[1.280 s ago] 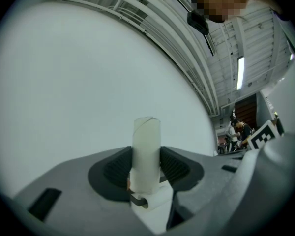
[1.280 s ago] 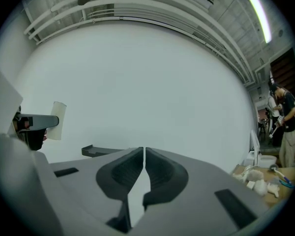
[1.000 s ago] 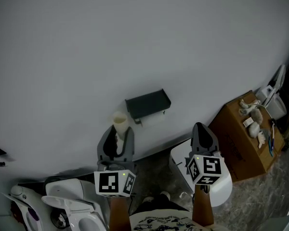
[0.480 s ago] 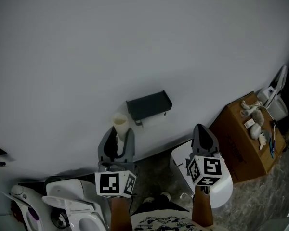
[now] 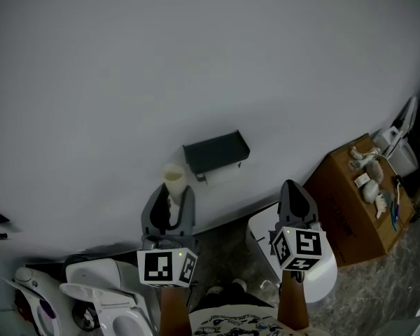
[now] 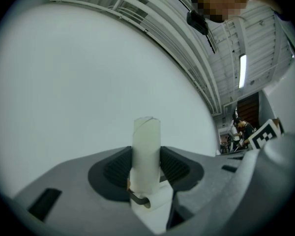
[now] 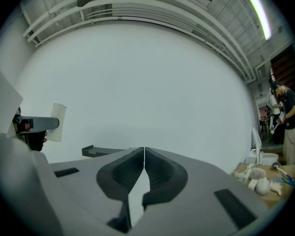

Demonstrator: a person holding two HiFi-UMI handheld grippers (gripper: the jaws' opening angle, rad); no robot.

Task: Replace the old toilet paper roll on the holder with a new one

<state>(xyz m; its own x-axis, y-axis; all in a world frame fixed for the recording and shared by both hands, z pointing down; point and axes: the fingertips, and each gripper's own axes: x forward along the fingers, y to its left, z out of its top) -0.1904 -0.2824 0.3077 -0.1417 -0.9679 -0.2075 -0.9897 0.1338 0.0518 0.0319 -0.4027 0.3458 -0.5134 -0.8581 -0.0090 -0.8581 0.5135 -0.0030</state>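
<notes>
One tube point(image 6: 146, 136) pinched by L hand-held gripper point(image 6: 146, 167); R point(image 7: 144, 155) closed.

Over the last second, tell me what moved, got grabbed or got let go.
Nothing visibly changed. The left hand-held gripper still clamps the cardboard tube upright, the right hand-held gripper stays shut and empty, and the dark holder on the wall is where it was.
</notes>
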